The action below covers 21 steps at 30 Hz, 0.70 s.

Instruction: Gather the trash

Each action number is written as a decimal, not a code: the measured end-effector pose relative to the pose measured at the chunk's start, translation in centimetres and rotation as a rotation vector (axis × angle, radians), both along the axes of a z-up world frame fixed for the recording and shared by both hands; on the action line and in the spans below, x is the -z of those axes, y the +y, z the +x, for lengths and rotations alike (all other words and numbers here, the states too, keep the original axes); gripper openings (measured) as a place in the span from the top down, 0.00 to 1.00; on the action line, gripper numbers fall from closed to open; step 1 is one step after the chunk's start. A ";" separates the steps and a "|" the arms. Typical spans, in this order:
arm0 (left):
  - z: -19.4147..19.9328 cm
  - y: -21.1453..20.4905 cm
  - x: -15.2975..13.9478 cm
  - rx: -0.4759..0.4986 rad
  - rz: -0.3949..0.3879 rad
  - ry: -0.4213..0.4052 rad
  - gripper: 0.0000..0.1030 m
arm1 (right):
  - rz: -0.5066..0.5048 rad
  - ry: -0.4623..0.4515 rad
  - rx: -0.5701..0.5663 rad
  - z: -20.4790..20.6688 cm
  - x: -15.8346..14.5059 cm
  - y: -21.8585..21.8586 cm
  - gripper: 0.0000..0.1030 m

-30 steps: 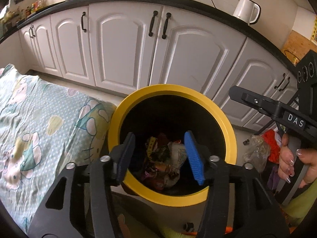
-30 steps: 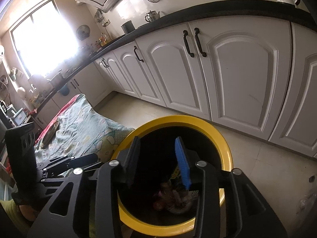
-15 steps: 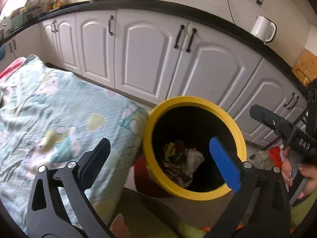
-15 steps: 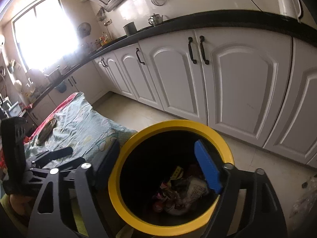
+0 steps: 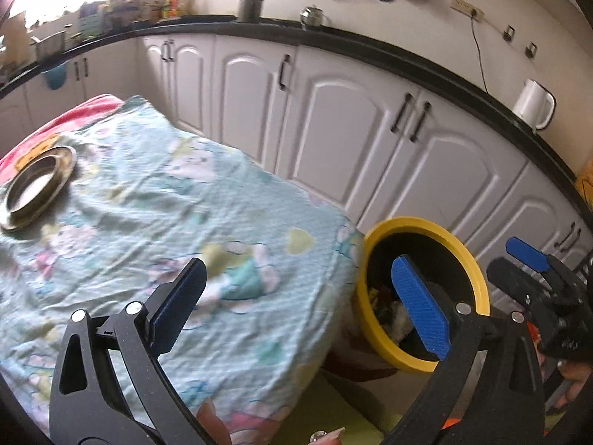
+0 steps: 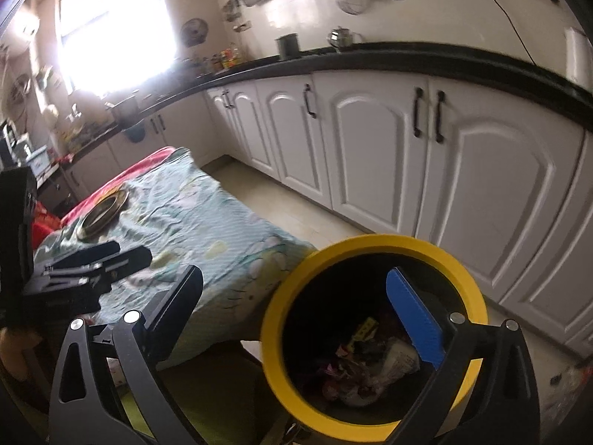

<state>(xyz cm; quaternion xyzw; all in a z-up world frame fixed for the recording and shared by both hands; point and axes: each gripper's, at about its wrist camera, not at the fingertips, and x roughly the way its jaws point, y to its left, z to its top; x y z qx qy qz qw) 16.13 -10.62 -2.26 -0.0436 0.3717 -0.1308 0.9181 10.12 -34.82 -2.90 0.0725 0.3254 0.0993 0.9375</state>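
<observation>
A yellow-rimmed black bin stands on the floor beside the cloth-covered table; it also shows in the right wrist view. Crumpled wrappers lie inside it. My left gripper is open and empty, over the table's near corner, left of the bin. My right gripper is open and empty, above the bin's left rim. The right gripper shows in the left view; the left gripper shows in the right view.
A metal plate sits at the table's far left. White cabinets under a black counter run behind. A white kettle stands on the counter. Tiled floor lies between table and cabinets.
Both grippers opened wide and pulled up and left away from the bin. The left view now looks over the table instead of into the bin.
</observation>
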 end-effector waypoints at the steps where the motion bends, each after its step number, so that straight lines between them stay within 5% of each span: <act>1: -0.2 0.6 -0.2 -0.013 -0.004 -0.006 0.11 | -0.009 -0.012 -0.013 -0.2 -0.3 0.7 0.06; 21: -9.3 4.6 -3.0 -0.048 -0.001 -0.188 0.11 | -0.133 -0.215 0.032 -7.3 -3.2 7.5 0.06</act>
